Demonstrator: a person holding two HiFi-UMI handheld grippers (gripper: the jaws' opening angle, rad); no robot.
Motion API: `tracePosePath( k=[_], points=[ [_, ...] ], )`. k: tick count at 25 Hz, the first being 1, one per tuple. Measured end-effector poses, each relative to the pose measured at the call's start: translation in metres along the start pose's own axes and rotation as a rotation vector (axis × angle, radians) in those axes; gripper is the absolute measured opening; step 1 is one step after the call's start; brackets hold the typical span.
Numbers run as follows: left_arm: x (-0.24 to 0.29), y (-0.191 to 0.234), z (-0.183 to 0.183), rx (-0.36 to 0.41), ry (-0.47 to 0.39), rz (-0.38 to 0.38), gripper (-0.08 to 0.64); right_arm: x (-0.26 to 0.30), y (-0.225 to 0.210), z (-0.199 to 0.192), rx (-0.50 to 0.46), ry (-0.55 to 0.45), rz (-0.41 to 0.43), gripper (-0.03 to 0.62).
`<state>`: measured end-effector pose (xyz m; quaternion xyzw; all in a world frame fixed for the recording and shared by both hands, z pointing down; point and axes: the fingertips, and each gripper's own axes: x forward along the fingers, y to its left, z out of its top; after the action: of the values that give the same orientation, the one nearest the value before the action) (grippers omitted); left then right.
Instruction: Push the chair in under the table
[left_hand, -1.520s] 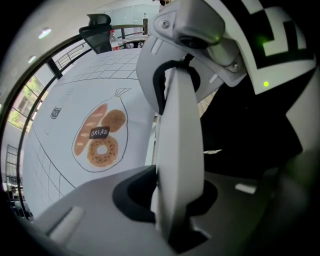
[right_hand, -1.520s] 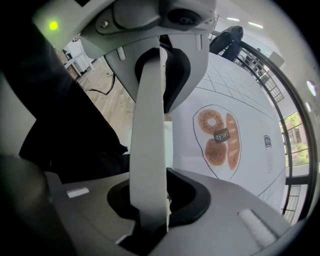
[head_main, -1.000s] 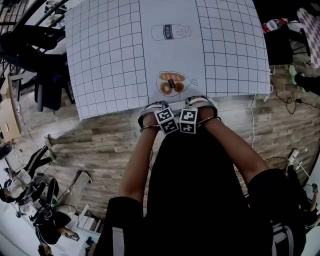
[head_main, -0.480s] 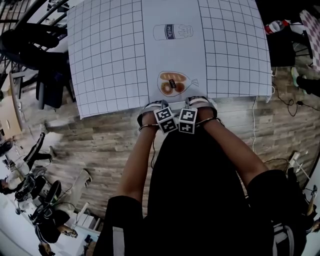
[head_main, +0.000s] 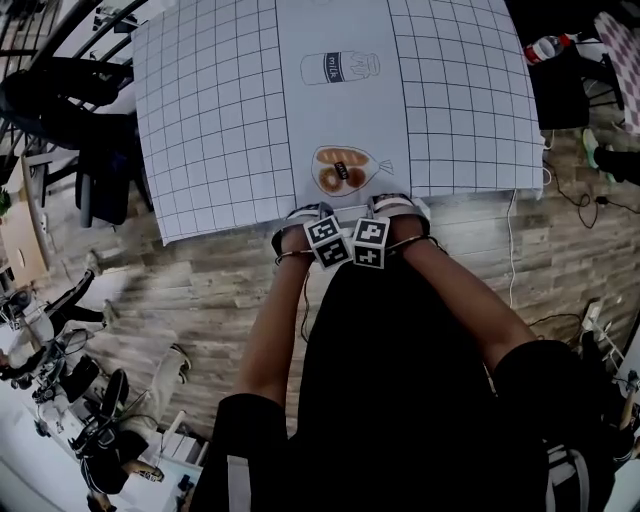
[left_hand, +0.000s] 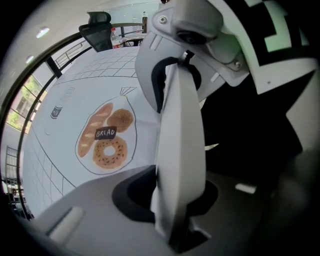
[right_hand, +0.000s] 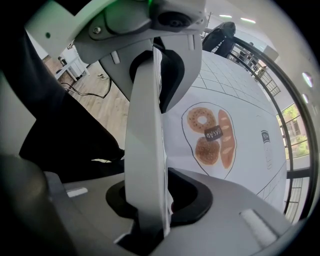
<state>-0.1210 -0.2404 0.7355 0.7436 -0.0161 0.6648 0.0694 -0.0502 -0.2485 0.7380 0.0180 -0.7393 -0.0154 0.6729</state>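
Chair (right_hand: 70, 135): only a black bulk shows, low on the person's side of both grippers and tight against the near edge of the table (head_main: 230, 222). I can't separate it from the person's dark clothing.

Left gripper (head_main: 315, 225) and right gripper (head_main: 385, 222) stand side by side at that edge, marker cubes nearly touching, both pointing down. The person's bare forearms run back from them.

Left gripper view: jaws lie flat together and read as one white blade, with no gap and nothing seen between. Right gripper view: jaws narrow, a hairline slit between them. They have just been opening, and nothing is visible in the slit.

A gridded sheet (head_main: 200, 110) covers the tabletop. The bread drawing (head_main: 343, 170) sits just beyond the grippers, the milk drawing (head_main: 340, 68) farther up the same plain strip.

Wood floor (head_main: 200, 290) lies on both sides of the person. A white cable (head_main: 510, 240) hangs off the table's right corner. Dark office chairs (head_main: 70, 90) are at the far left.
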Motion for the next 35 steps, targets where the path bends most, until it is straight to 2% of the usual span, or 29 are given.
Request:
tracePosePath(
  k=[4, 10, 15, 19, 27, 29, 35],
  points=[
    [-0.001, 0.003, 0.000, -0.001, -0.007, 0.005, 0.101, 0.000, -0.003, 0.000, 0.005, 0.004, -0.005, 0.117],
    [-0.002, -0.001, 0.000, 0.006, 0.001, 0.028, 0.103, 0.001, 0.002, -0.003, -0.027, 0.015, -0.027, 0.095],
    [-0.018, -0.002, 0.007, -0.010, -0.048, 0.051, 0.107, -0.018, 0.001, -0.003, 0.059, -0.035, -0.032, 0.110],
    [-0.037, -0.004, 0.009, -0.024, -0.088, 0.111, 0.114, -0.040, -0.001, 0.001, 0.094, -0.078, -0.088, 0.127],
    [-0.074, -0.008, 0.008, -0.099, -0.180, 0.230, 0.118, -0.086, 0.003, 0.004, 0.247, -0.165, -0.178, 0.131],
    [-0.086, -0.011, 0.010, -0.126, -0.225, 0.263, 0.118, -0.100, 0.003, 0.004, 0.302, -0.195, -0.214, 0.130],
    [-0.121, -0.039, 0.008, -0.255, -0.396, 0.330, 0.118, -0.143, 0.021, 0.009, 0.556, -0.373, -0.295, 0.130]
  ],
)
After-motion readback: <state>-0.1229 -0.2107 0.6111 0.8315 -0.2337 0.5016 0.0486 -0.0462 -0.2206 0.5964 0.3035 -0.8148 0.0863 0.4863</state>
